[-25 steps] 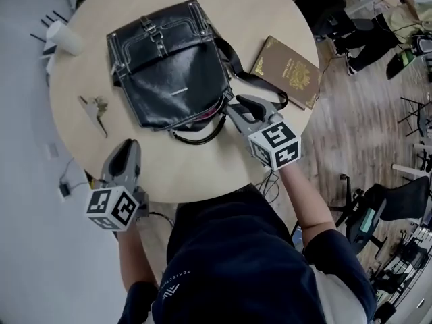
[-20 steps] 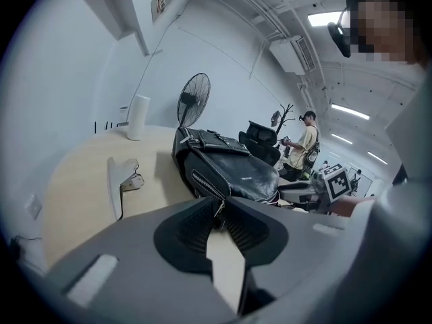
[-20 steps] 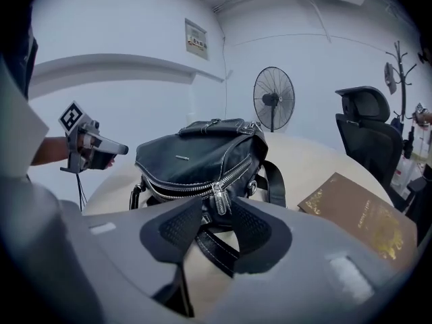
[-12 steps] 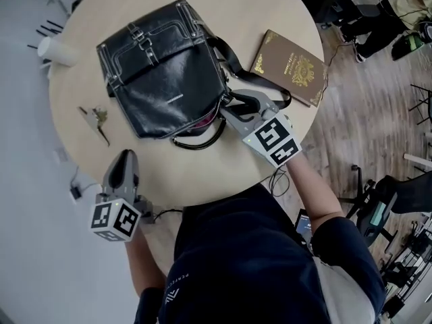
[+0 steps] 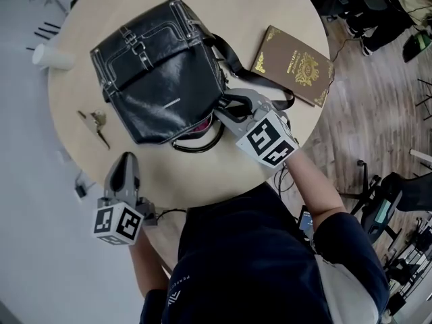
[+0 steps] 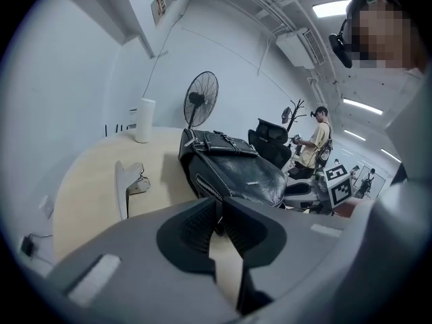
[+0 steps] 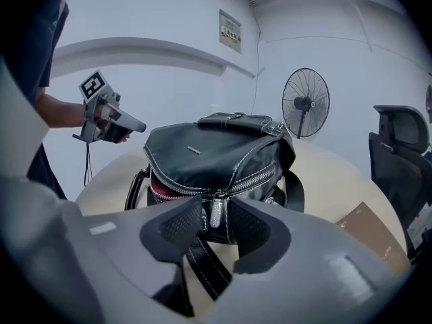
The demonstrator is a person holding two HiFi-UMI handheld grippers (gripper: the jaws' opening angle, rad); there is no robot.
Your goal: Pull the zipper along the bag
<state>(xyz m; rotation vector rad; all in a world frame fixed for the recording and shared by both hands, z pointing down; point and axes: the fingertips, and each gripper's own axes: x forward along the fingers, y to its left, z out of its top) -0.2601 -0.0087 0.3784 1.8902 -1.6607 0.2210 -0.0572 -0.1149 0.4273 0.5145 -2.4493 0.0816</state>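
A black leather bag point(image 5: 158, 66) lies on the round wooden table point(image 5: 202, 167), its zipper partly undone with red lining showing at the near corner. My right gripper point(image 5: 226, 108) is at that corner. In the right gripper view the silver zipper pull point(image 7: 216, 211) hangs between the pads of the right gripper point(image 7: 214, 216); the jaws are closing and do not touch it. My left gripper point(image 5: 125, 162) hovers at the table's front left edge, apart from the bag. In the left gripper view its jaws are closing to a narrow gap on nothing, with the left gripper point(image 6: 219, 218) pointed at the bag point(image 6: 236, 174).
A brown book point(image 5: 293, 65) lies right of the bag, with the bag's strap running toward it. A small bunch of keys point(image 5: 96, 123) and a white cup point(image 5: 50, 57) sit on the left. A standing fan point(image 7: 305, 103) and an office chair point(image 7: 401, 154) stand beyond the table.
My right gripper has moved in closer to the bag's zipper corner. The left gripper has stayed by the table's front left edge.
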